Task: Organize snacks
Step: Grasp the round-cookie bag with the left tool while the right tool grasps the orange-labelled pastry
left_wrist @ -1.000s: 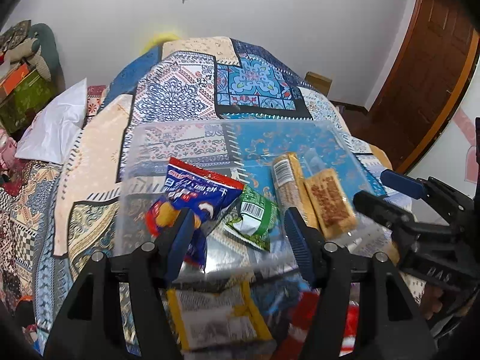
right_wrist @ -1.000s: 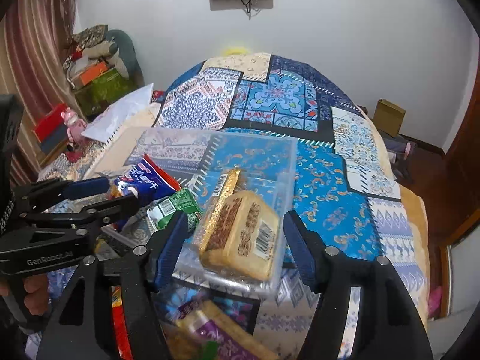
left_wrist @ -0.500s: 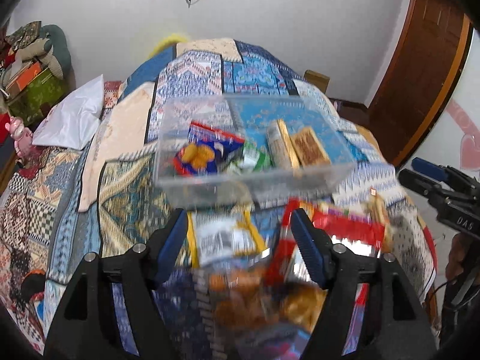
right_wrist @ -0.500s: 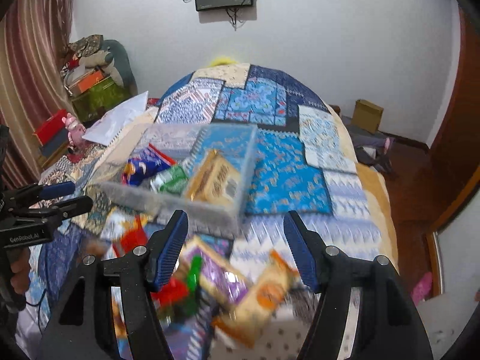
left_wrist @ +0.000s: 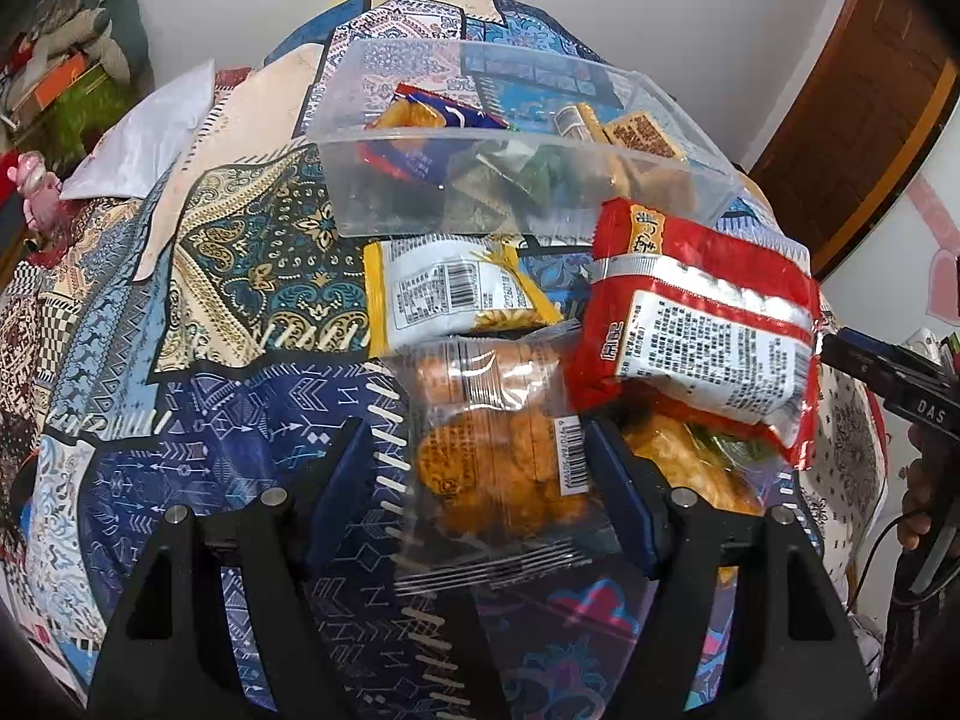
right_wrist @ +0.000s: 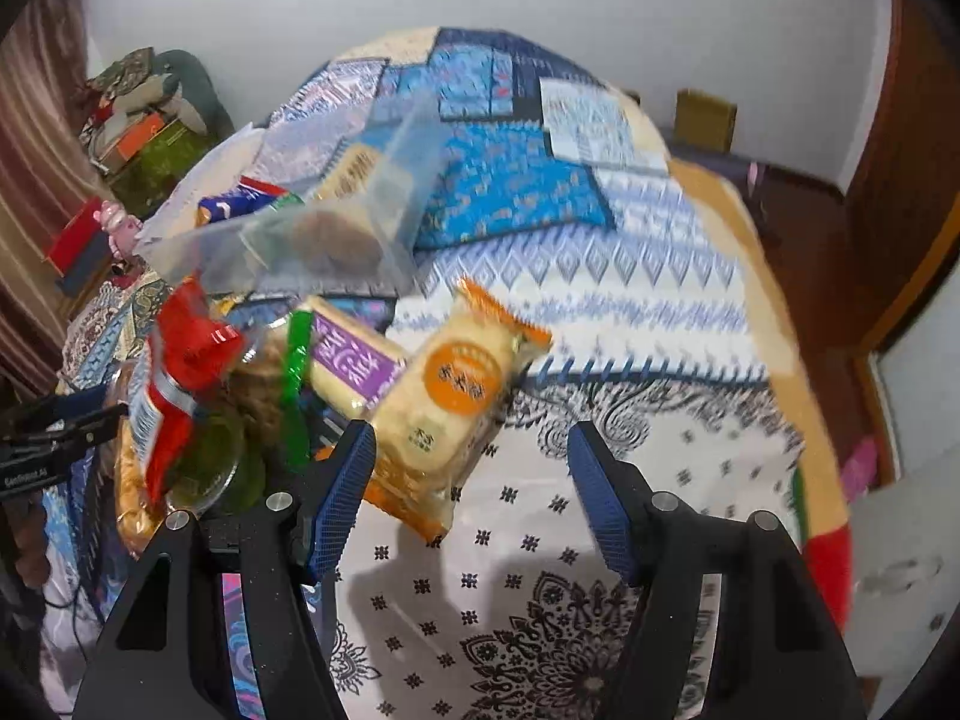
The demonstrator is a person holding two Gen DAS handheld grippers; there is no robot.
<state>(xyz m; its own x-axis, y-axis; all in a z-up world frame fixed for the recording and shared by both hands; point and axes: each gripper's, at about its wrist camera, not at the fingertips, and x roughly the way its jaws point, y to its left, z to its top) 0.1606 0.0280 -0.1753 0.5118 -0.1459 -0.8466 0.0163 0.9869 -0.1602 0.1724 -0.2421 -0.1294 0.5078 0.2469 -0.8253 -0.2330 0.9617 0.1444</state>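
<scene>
Both wrist views, pile of loose snacks on the patterned bed cover [left_wrist: 252,252]. The left gripper [left_wrist: 480,492] has left the clear plastic bin [left_wrist: 528,162], where a second ago its jaws stood over the packets inside, and now hangs over the heap on the near side. Its jaws have just been opening; they stand released, with a clear packet of golden biscuits [left_wrist: 498,456] lying between them. Whether the right-hand pad already touches the wrapper cannot be told, but nothing is pinched. Beyond the jaws lies a yellow-edged white packet [left_wrist: 450,294]; to their right a red-and-white bag [left_wrist: 702,336] leans on the heap, and beyond both stands the bin, already holding several packets.

The right gripper [right_wrist: 468,492] has likewise drawn back from the bin [right_wrist: 336,228], which now sits well ahead and to the left of its jaws. These are parted and empty, at the width they had a second ago. An orange-trimmed cream packet [right_wrist: 450,414] lies just ahead of the left jaw, its lower end beside the pad; a purple-banded bar [right_wrist: 354,360] lies beyond it, and the left gripper [right_wrist: 54,426] shows at the left edge.

Reading: one delivery to the bin appears complete and the next pick is being set up. Much of the pile is still outside the bin, so the sorting is judged partly done.
</scene>
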